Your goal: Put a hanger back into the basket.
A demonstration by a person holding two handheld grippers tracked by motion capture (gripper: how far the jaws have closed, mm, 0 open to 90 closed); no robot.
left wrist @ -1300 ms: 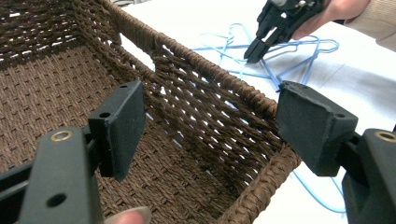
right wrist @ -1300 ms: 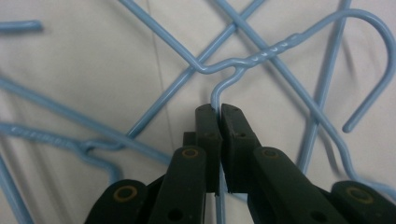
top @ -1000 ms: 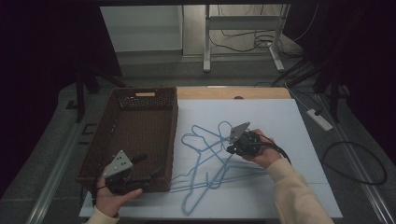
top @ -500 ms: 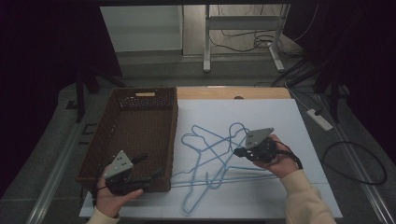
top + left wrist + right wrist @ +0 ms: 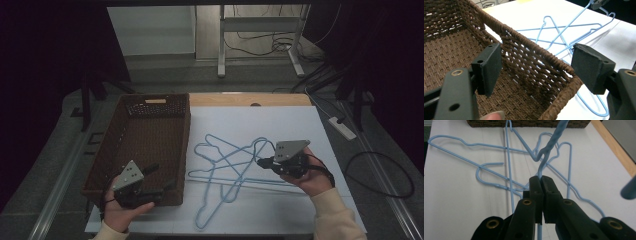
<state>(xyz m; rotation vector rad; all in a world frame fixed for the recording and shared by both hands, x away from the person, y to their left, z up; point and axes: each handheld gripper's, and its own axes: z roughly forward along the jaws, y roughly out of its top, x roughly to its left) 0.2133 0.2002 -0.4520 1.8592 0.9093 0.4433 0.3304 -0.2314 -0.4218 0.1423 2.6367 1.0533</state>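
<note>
Several light-blue wire hangers [image 5: 227, 167] lie tangled on the white sheet [image 5: 285, 125], to the right of a brown woven basket [image 5: 150, 140]. My right gripper [image 5: 262, 162] is shut on one hanger's wire [image 5: 549, 150] near its twisted neck and holds that end lifted off the sheet. In the right gripper view the jaws [image 5: 541, 180] meet with the wire pinched between them. My left gripper [image 5: 161, 176] stands open astride the basket's near right corner. One pad [image 5: 490, 67] is inside the basket wall [image 5: 531, 60], the other outside, and neither presses on it.
The basket's inside is bare. A wooden table edge [image 5: 250, 100] runs behind the sheet. On the floor at the right lie a power strip [image 5: 342, 127] and a looped cable [image 5: 380, 175]. A metal desk frame [image 5: 257, 45] stands at the back.
My right gripper has moved to the right and a little up, pulling the pinched hanger's neck with it. The left gripper and the basket have stayed put.
</note>
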